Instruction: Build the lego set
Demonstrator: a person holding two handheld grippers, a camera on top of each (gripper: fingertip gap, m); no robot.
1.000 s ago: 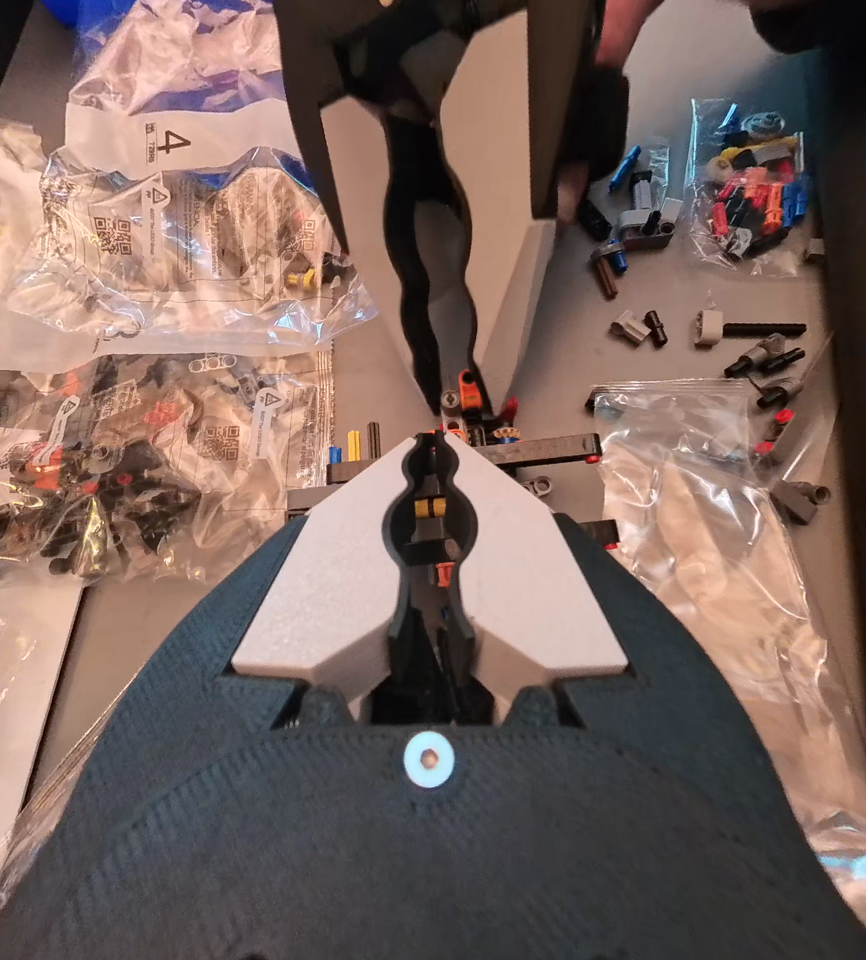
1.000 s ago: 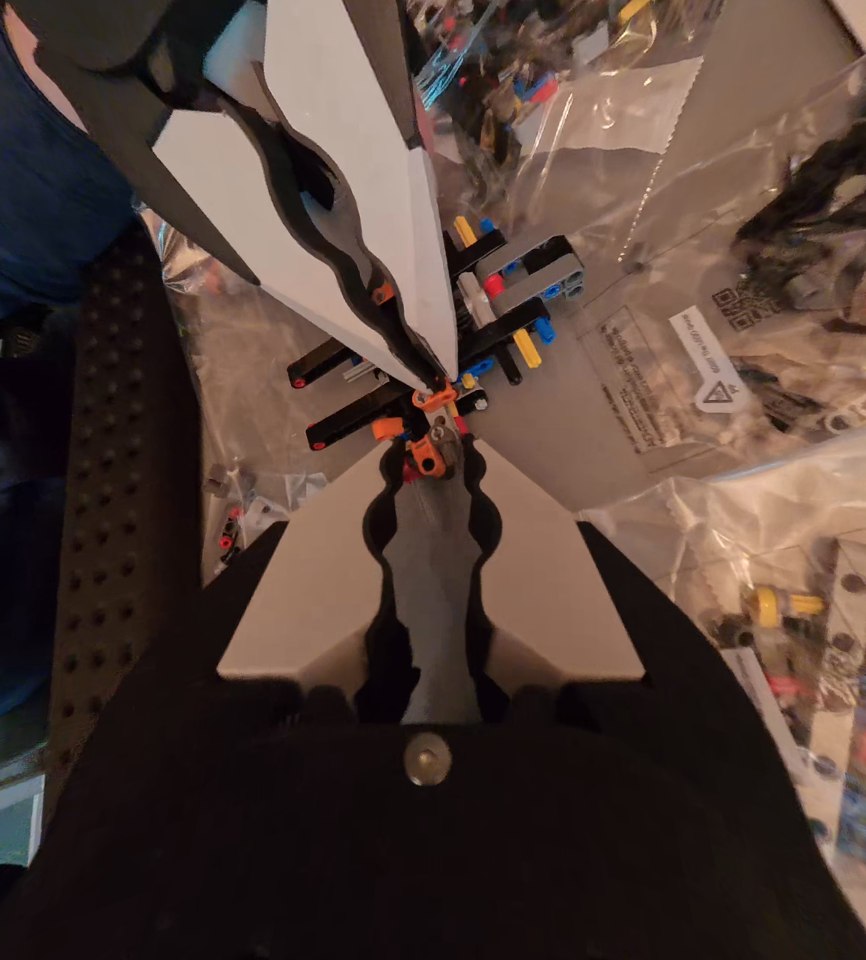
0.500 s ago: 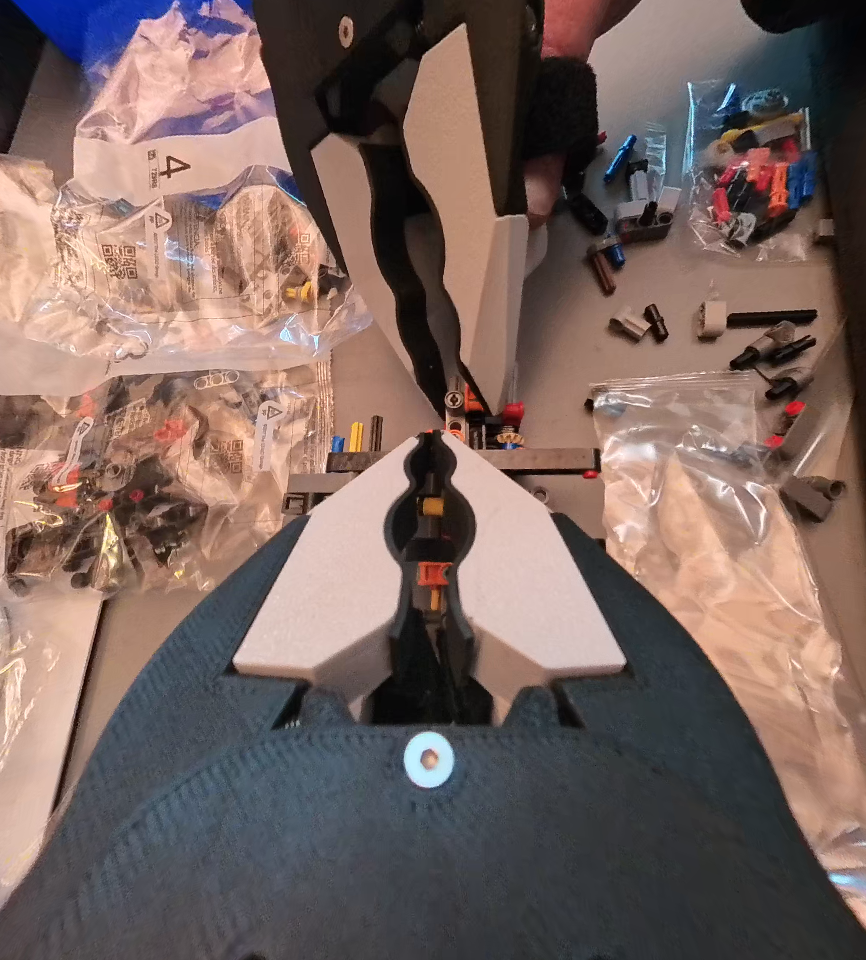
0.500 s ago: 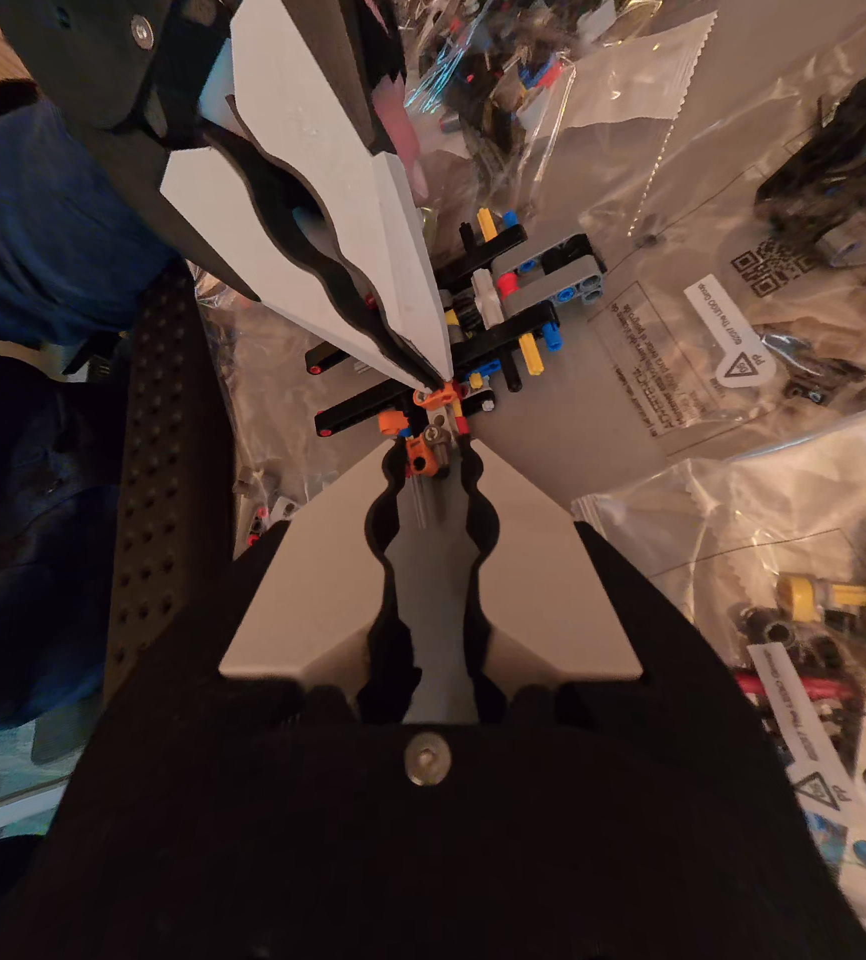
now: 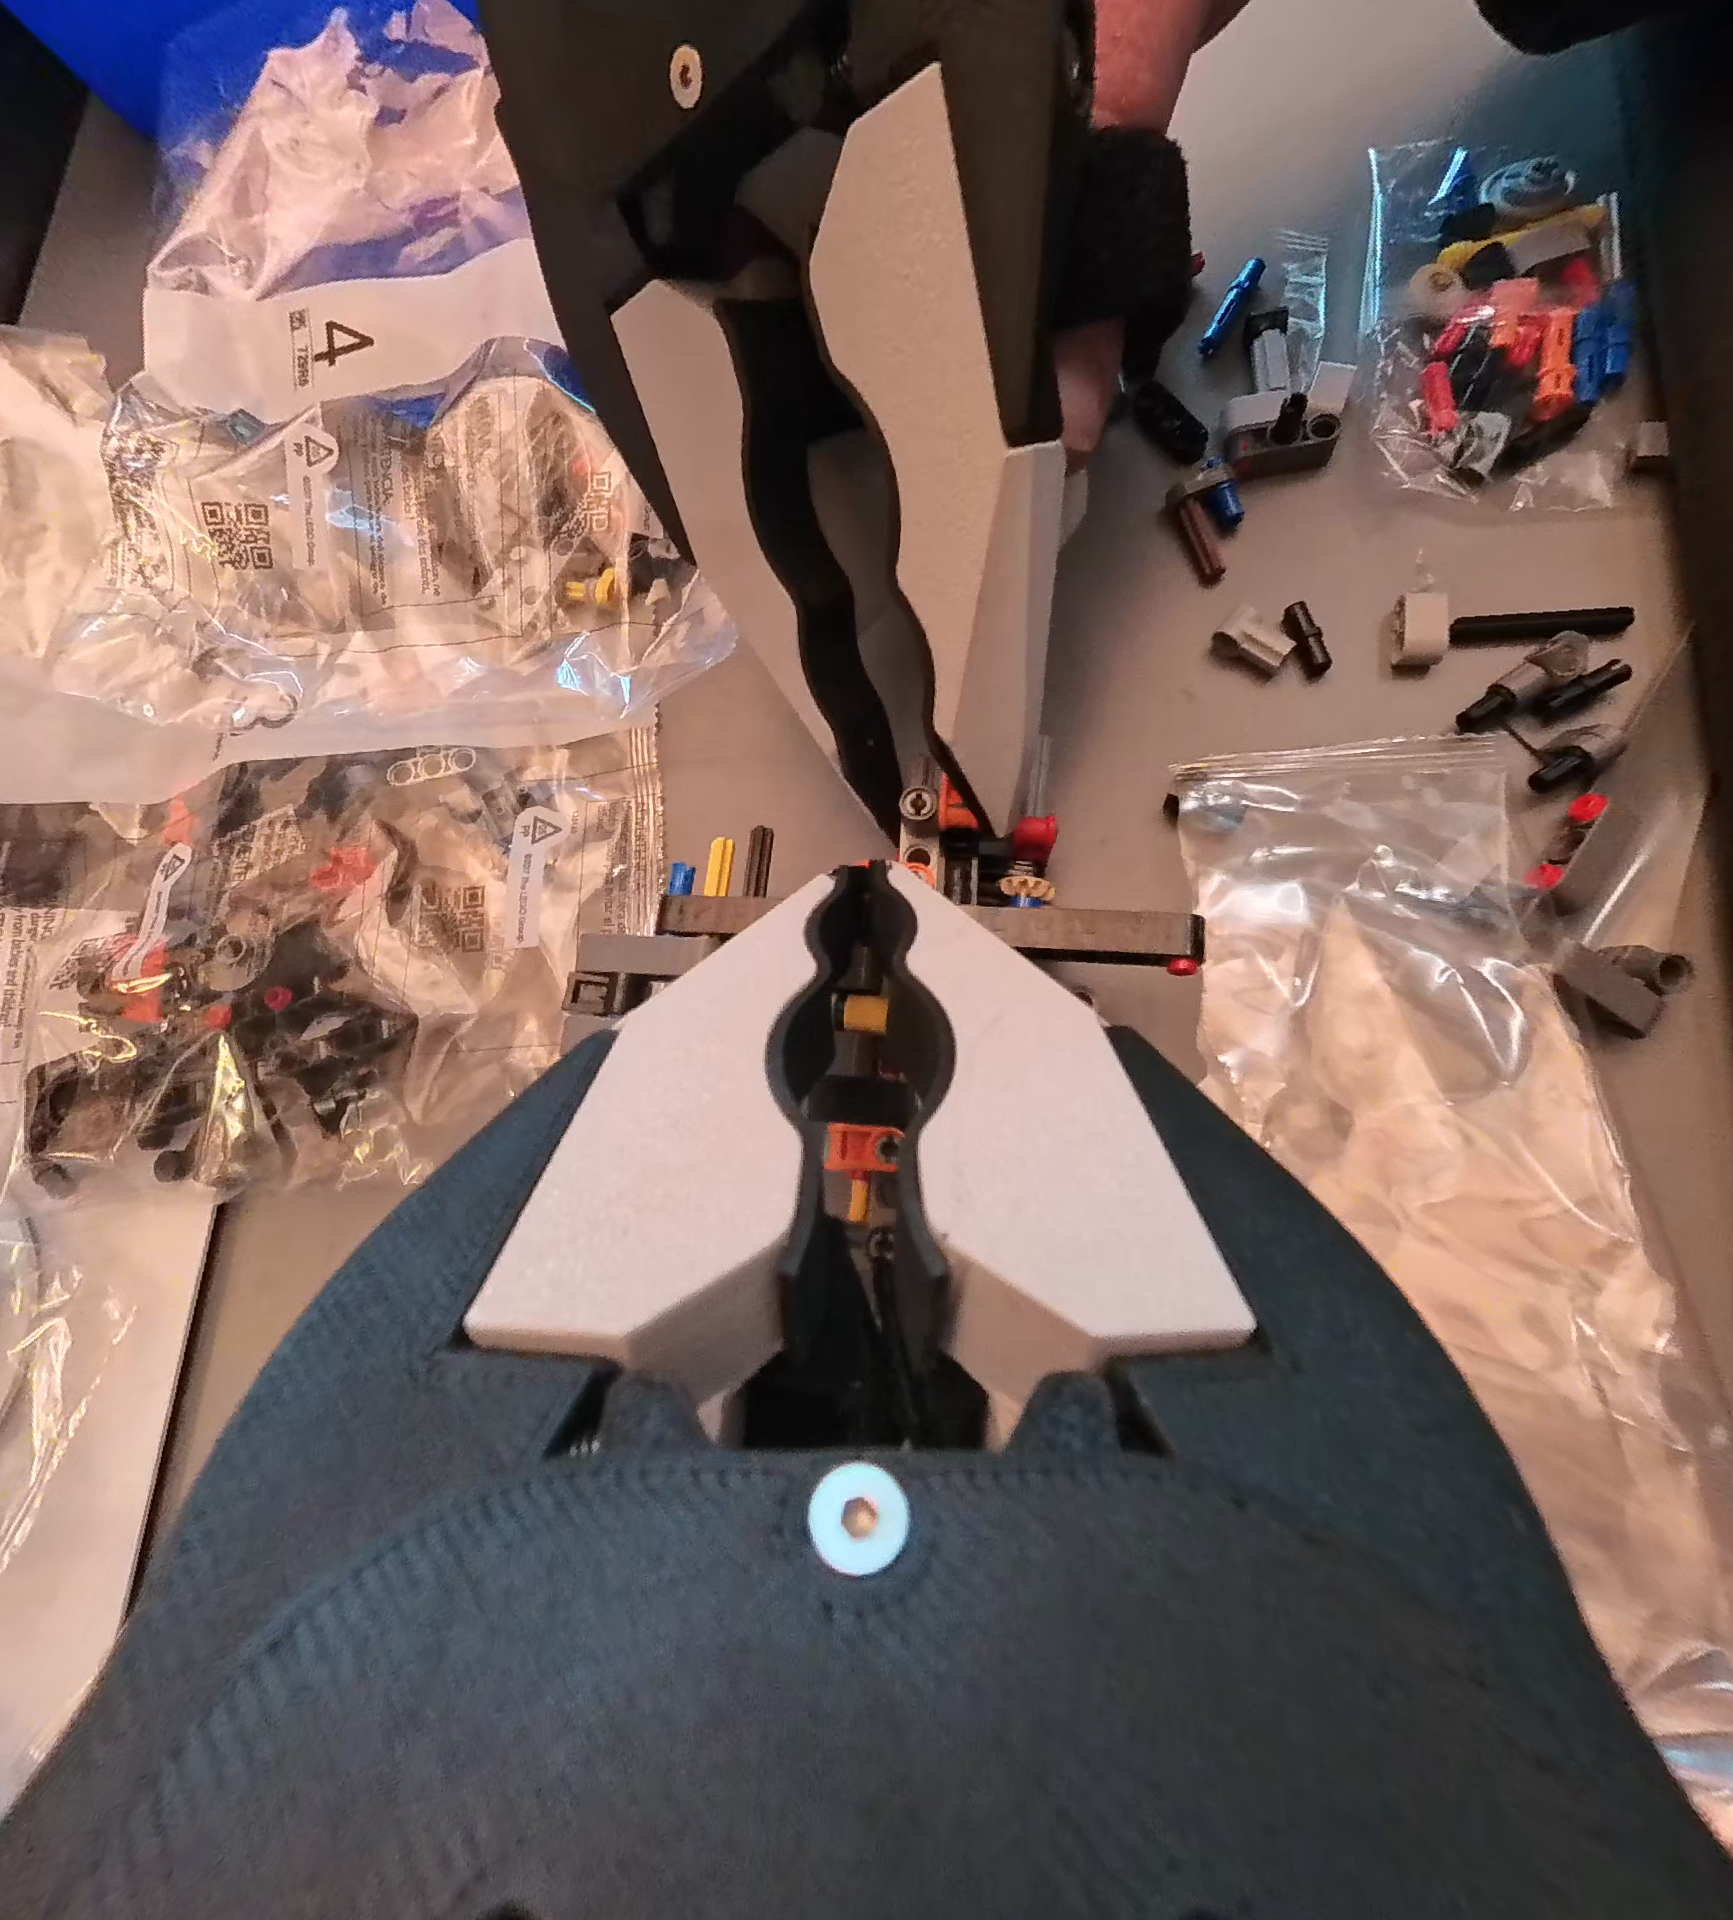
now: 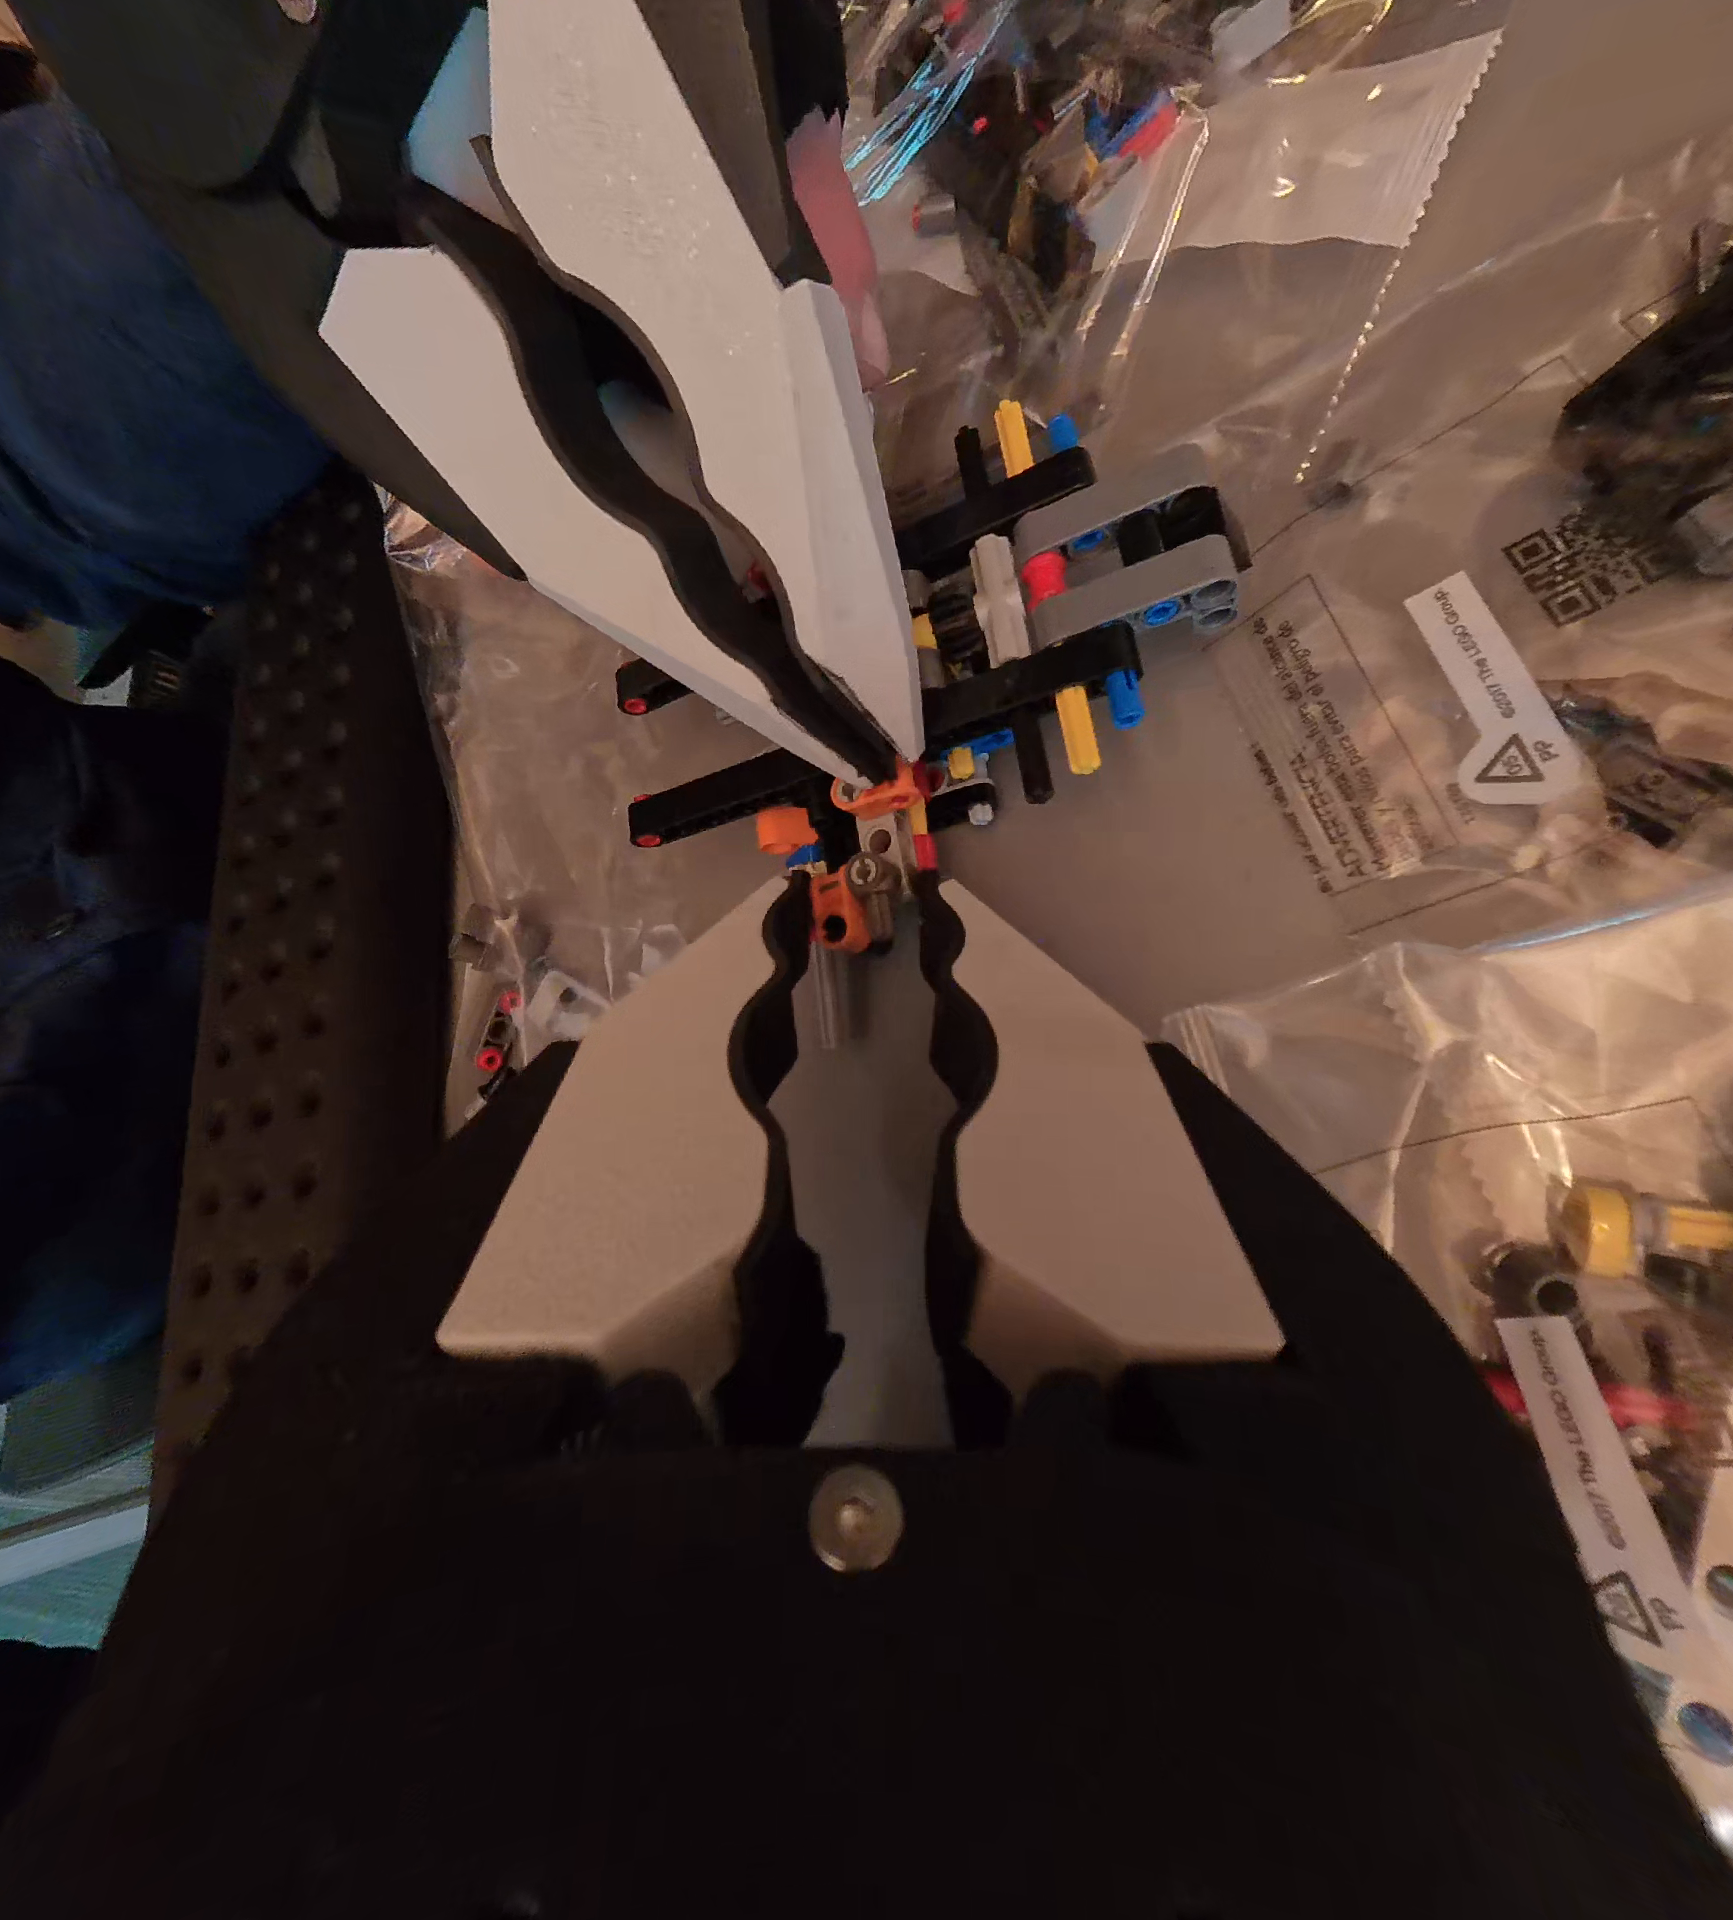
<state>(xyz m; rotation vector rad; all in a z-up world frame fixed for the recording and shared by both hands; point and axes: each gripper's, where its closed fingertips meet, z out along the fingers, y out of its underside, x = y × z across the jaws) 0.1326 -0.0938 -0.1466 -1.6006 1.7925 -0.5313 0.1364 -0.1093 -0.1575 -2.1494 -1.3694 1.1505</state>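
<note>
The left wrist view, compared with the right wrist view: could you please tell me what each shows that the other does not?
Only the left wrist view shows the loose pieces lying on the table and the blue box. Only the right wrist view shows the grey frame of the lego assembly and the perforated dark panel. Both show the left claw and right claw meeting tip to tip over the build, amid clear parts bags.

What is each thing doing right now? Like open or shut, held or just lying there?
left gripper: shut, pinching the lego build at its near end.
right gripper: shut on the orange piece with its grey axle.
lego build: half built, lying flat.
orange piece: held against the build.
loose pieces: scattered, untouched.
</note>
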